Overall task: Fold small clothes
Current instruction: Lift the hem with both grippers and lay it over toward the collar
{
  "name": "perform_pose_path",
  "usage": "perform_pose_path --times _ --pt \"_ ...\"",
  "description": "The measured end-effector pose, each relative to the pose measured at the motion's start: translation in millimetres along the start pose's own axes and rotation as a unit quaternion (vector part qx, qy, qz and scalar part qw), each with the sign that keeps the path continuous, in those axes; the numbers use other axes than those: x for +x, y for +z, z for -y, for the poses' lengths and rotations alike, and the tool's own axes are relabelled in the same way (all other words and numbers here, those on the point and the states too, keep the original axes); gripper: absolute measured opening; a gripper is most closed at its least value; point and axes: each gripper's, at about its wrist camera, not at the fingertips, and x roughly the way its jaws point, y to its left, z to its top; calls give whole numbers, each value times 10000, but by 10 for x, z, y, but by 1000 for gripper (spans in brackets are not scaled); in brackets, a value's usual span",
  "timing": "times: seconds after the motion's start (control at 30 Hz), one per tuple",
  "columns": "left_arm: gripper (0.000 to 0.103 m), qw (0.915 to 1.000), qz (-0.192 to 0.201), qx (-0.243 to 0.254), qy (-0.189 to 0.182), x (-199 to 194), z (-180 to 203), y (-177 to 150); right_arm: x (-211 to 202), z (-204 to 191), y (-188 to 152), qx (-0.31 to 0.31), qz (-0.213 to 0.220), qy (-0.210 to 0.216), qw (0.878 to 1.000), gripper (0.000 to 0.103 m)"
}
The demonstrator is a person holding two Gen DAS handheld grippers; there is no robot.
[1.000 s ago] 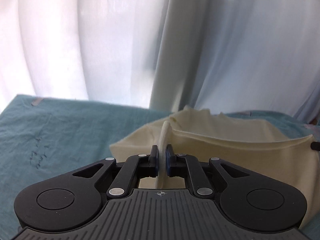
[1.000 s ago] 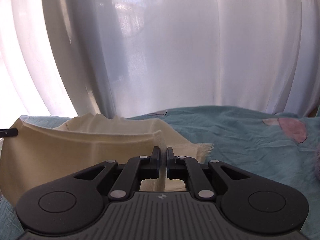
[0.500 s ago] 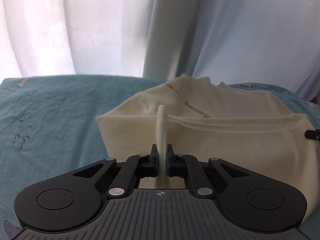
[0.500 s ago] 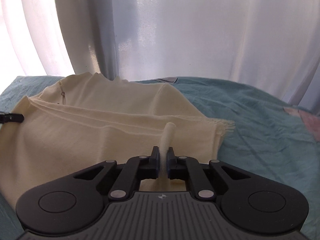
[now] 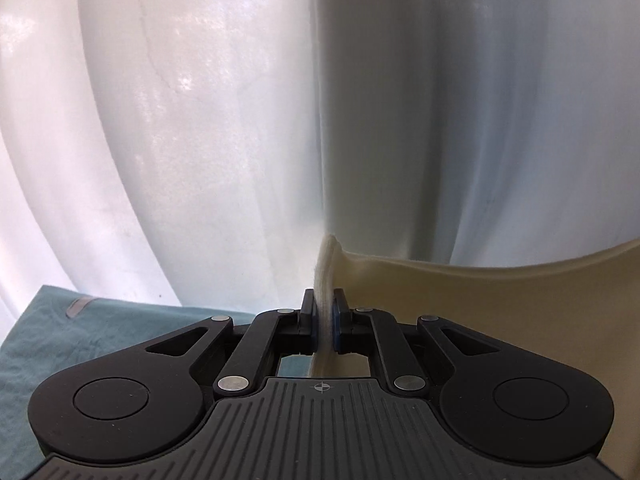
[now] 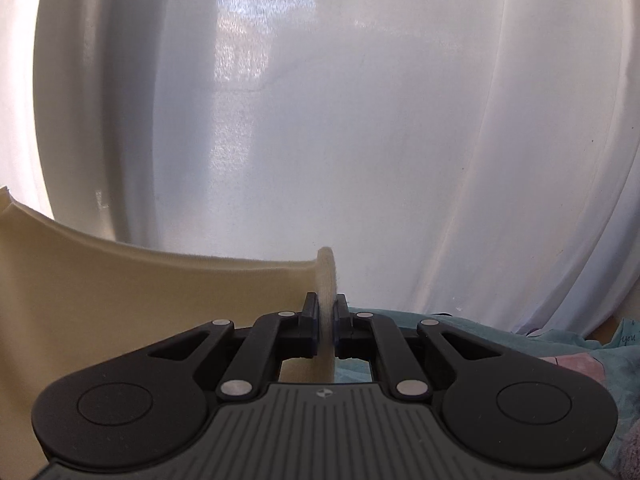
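Note:
A cream-coloured garment (image 5: 500,312) hangs stretched between my two grippers, lifted off the teal sheet. My left gripper (image 5: 325,312) is shut on its left edge, a thick fold of cloth standing up between the pads. In the right wrist view the same garment (image 6: 140,312) spreads to the left, and my right gripper (image 6: 327,316) is shut on its right edge. The top hem sags in a shallow curve between the two grips. The garment's lower part is hidden behind the gripper bodies.
A teal sheet (image 5: 80,336) covers the surface below, also seen at the right as the teal sheet (image 6: 480,332). White curtains (image 5: 240,120) hang close behind. A pink patch (image 6: 576,364) and a grey cloth (image 6: 628,452) lie at the far right.
Both grippers have carried the garment's edge toward the curtains and tilted up; the cloth that lay spread on the sheet now hangs taut between them, hiding most of the sheet.

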Motion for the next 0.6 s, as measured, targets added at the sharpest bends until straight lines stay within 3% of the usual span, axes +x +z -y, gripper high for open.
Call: perform_pose_path --times 0.2,0.37,0.6 --pt "9 9992 -328 -88 225 408 69 -234 403 -77 -157 -94 -393 -181 9990 6" --pt "10 9978 -625 -109 180 603 54 -344 637 -119 -263 -243 -675 -258 9971 6" --pt "14 9975 -615 -68 327 629 101 -437 821 -143 -345 -391 -875 -362 9947 7"
